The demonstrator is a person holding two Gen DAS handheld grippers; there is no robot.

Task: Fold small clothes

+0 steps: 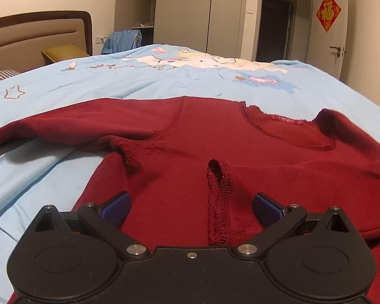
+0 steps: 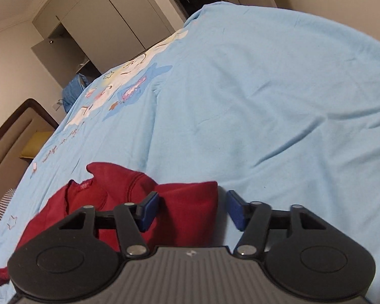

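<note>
- The left claw [image 1: 190,207] is hanging released, its blue pads [image 1: 115,207] spread wide and pressing on nothing.
- It is hovering low over the body of the red top [image 1: 202,136], which is lying spread on the bed [image 1: 101,83].
- A stitched seam edge [image 1: 219,200] is running straight out between the pads, so it is lined up with the way this claw is pointing.
- Beyond the seam, the neckline [image 1: 291,129] is sitting to the right, and a long sleeve [image 1: 76,121] is stretching away to the left of the neckline.
- The right claw [image 2: 192,209] is also unclenched, pads about halfway apart and gripping nothing.
- A bunched fold of the red top [image 2: 187,202] is lying between its pads, close to the left pad [image 2: 148,211] and just clear of the right one.
- Judging from this, the right claw is nearer a grasp: it is already straddling cloth on the side of the neckline [image 2: 86,195] away from the long sleeve.
</note>
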